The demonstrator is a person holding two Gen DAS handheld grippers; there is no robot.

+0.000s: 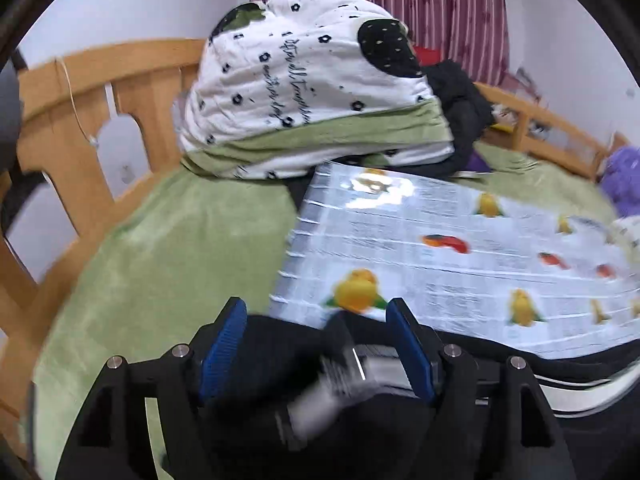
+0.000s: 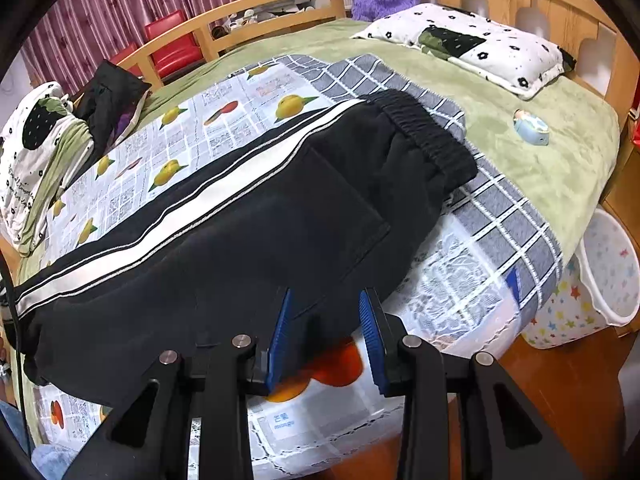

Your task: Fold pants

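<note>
While spread flat, black pants [image 2: 248, 216] show white side stripes.

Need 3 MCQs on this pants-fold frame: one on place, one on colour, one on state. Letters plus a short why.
1. Where does the waistband of the pants lie?
A. on the grey checked cloth
B. on the pillow
C. on the wooden floor

2. What colour is the wide stripe along the pants?
A. red
B. white
C. purple

3. How does the right gripper stand?
A. shut on the waistband
B. open, at the near edge of the pants
C. shut on the plush toy

Answers:
1 A: the elastic band rests on the grey checked cloth, apart from the pillow.
2 B: a white band with thin pale lines on both sides runs the length of the black leg.
3 B: a clear gap shows between the blue fingers, with the dark pants edge in it.
</note>
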